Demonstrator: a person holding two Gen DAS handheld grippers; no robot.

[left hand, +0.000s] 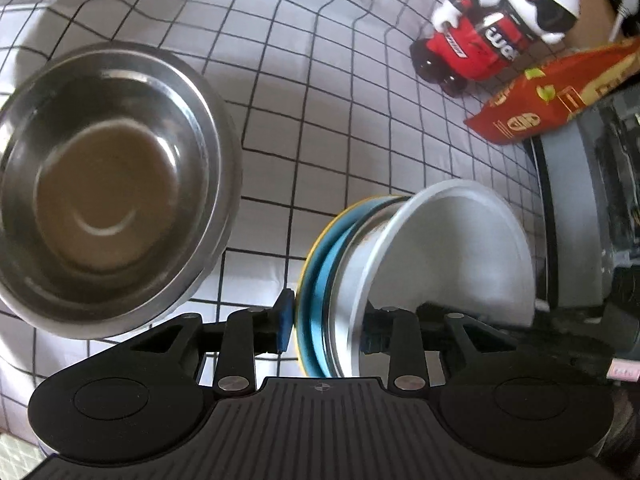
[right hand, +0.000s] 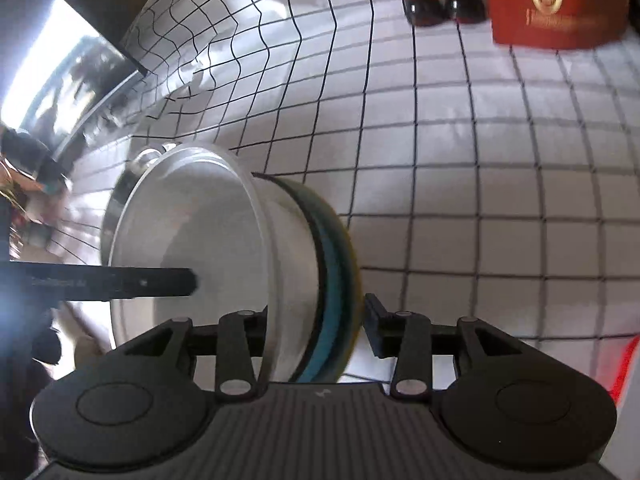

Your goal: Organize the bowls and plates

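A white cloth (left hand: 320,92) ruled with a black grid covers the table. In the left wrist view a large steel bowl (left hand: 108,184) sits on it at about nine o'clock, empty. At one o'clock stand a red and white toy figure (left hand: 492,36) and a red packet (left hand: 560,92), well clear of the dishes. At the bottom centre the left gripper (left hand: 326,326) straddles a stack standing on edge: a blue plate (left hand: 316,280) with a yellow rim, nested against a white bowl (left hand: 452,252) that opens towards three o'clock. The fingers stand narrow around the stack; the blue pad (left hand: 285,326) at nine o'clock lies just beside the plate's rim, and firm pressure cannot be told.

In the right wrist view the same cloth fills the frame. The right gripper (right hand: 316,330) brackets the plate (right hand: 334,280) and bowl (right hand: 192,248) from the other side, the bowl opening towards nine o'clock. Its fingers look slack, with a visible gap between the three o'clock finger (right hand: 374,330) and the plate. A dark bar (right hand: 112,280), probably part of the other gripper, crosses the bowl at nine o'clock.

The step in hand looks like setting the nested pair down. Next, both grippers would need to clear the rims without tipping the stack.
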